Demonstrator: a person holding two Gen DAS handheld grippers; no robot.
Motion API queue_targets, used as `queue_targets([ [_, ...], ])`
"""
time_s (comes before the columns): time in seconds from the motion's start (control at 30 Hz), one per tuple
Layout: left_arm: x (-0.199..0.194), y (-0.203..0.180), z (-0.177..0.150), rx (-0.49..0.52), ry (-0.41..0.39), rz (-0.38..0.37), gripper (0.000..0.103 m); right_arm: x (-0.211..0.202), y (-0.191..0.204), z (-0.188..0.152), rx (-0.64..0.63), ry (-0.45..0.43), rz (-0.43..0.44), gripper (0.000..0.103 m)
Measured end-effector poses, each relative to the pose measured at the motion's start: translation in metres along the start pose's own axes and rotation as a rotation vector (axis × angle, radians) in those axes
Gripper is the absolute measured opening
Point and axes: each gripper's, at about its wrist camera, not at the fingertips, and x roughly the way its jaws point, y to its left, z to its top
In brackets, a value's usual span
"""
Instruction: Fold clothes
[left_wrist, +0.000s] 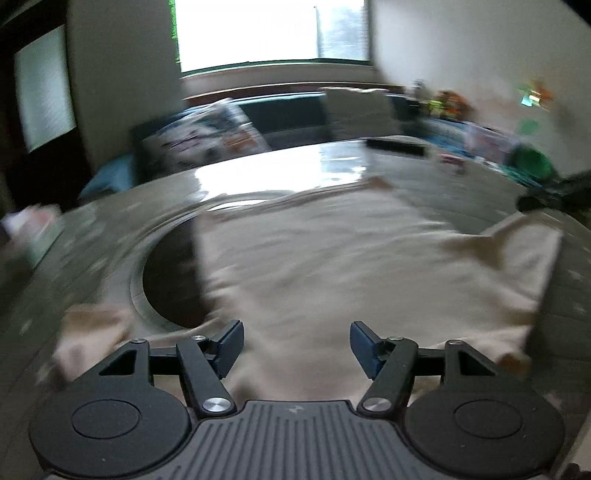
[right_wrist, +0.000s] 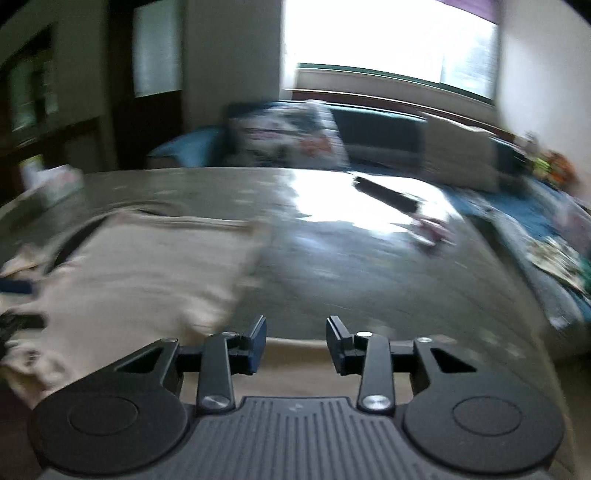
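On the table (right_wrist: 332, 258), a rumpled cream garment (left_wrist: 332, 266) lies below both empty, parted grippers (left_wrist: 297, 345) (right_wrist: 296, 343).

- The right tongs (right_wrist: 296, 341) stand parted, nothing between their pads.
- A beige garment (right_wrist: 147, 273) lies spread on the grey bench (right_wrist: 369, 266), left of the tongs.
- A dark remote-like bar (right_wrist: 386, 195) lies farther back, blurred.

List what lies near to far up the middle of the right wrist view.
Right claw → grey table → black bar → sofa → window.
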Motion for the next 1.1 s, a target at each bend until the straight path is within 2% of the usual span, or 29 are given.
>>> queue_targets([
  [0.07, 0.001, 0.021, -0.005, -0.043, 0.017, 0.036, 0.058, 0.006, 0.025, 0.006, -0.053, 0.000, 0.068, 0.040],
  [0.2, 0.004, 0.056, -0.015, -0.128, 0.042, 0.084, 0.055, 0.025, 0.068, 0.010, -0.129, 0.021, 0.173, 0.040],
  [0.33, 0.002, 0.078, -0.021, -0.148, 0.038, 0.173, 0.051, 0.045, 0.098, 0.007, -0.190, 0.064, 0.234, 0.040],
  [0.5, -0.004, 0.107, -0.027, -0.208, 0.024, 0.312, 0.051, 0.060, 0.111, 0.001, -0.216, 0.107, 0.247, 0.040],
  [0.8, -0.012, 0.167, -0.042, -0.398, 0.026, 0.532, 0.052, 0.065, 0.108, -0.005, -0.213, 0.134, 0.245, 0.046],
  [1.0, -0.017, 0.182, -0.043, -0.400, 0.038, 0.592, 0.051, 0.064, 0.110, -0.001, -0.223, 0.134, 0.246, 0.046],
  [1.1, -0.020, 0.173, -0.038, -0.368, 0.018, 0.572, 0.051, 0.062, 0.115, 0.001, -0.224, 0.129, 0.261, 0.046],
])
